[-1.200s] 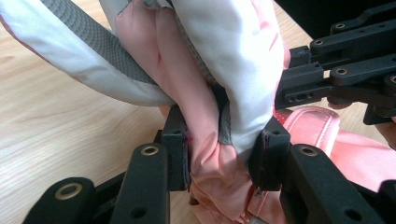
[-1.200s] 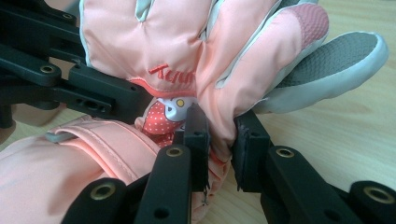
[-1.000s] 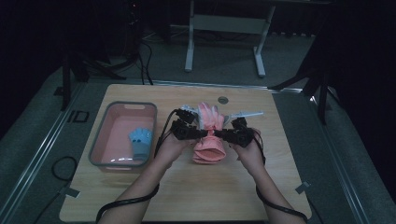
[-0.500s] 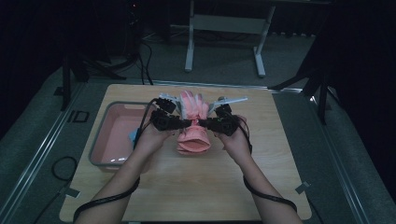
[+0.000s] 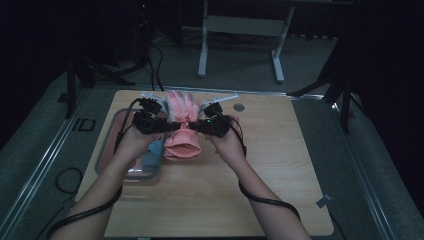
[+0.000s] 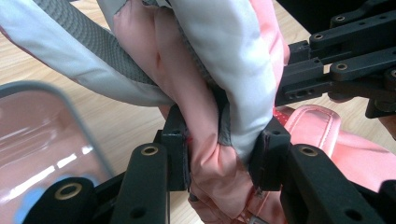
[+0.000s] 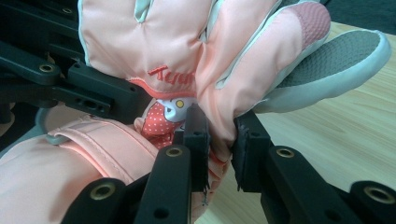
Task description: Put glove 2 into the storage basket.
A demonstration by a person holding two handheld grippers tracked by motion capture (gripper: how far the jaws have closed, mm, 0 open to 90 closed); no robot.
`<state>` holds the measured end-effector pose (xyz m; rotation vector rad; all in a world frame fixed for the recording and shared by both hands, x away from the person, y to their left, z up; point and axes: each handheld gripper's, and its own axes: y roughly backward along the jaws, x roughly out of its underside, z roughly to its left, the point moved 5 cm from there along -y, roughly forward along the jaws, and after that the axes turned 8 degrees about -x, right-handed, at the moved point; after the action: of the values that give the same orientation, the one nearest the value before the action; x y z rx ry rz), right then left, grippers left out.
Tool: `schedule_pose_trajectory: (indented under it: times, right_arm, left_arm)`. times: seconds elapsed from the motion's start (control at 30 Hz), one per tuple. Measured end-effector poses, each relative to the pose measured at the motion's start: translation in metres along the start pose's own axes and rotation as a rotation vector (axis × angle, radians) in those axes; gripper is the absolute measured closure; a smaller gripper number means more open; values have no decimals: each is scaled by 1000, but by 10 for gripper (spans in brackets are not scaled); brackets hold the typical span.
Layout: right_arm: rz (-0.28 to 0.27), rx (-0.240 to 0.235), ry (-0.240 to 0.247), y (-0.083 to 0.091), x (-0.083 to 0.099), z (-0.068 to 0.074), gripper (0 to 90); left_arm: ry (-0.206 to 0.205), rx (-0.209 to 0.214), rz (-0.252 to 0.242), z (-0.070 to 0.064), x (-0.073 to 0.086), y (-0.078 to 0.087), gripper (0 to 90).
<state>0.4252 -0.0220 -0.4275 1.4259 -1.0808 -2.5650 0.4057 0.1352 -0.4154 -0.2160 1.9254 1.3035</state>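
Observation:
A padded pink glove (image 5: pixel 181 126) with grey palm patches hangs above the wooden table (image 5: pixel 280 170), held from both sides. My left gripper (image 5: pixel 172 126) is shut on its left side; in the left gripper view the jaws pinch a fold of the pink glove (image 6: pixel 205 140). From the right, my right gripper (image 5: pixel 192 127) is shut on it too. In the right gripper view the pink glove (image 7: pixel 177 51) spreads its fingers above the jaws, which clamp a fold by the thumb. The glove's cuff (image 5: pixel 181 150) hangs toward the person.
A clear pink tray (image 5: pixel 111 136) sits at the table's left, beside the left hand, with a blue object (image 5: pixel 152 152) in it. A small round disc (image 5: pixel 239 107) lies near the table's far edge. The table's right half and front are bare wood.
Both grippers have carried the glove leftward, from the table's middle toward the pink tray. Their hold on it is unchanged.

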Motion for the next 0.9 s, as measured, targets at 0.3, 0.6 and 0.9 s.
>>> schedule_pose_trajectory:
  times: [0.3,0.6,0.9]
  right_arm:
    - [16,-42,20,-39,-19,28,774]
    - [50,-75,45,-92,-34,57,774]
    - [100,-59,56,-136,-24,53,774]
  left_arm:
    - [28,-32,26,45,14,31,644]
    - [96,-77,22,92,42,51,644]
    - [144,-69,12,119,72,27,643]
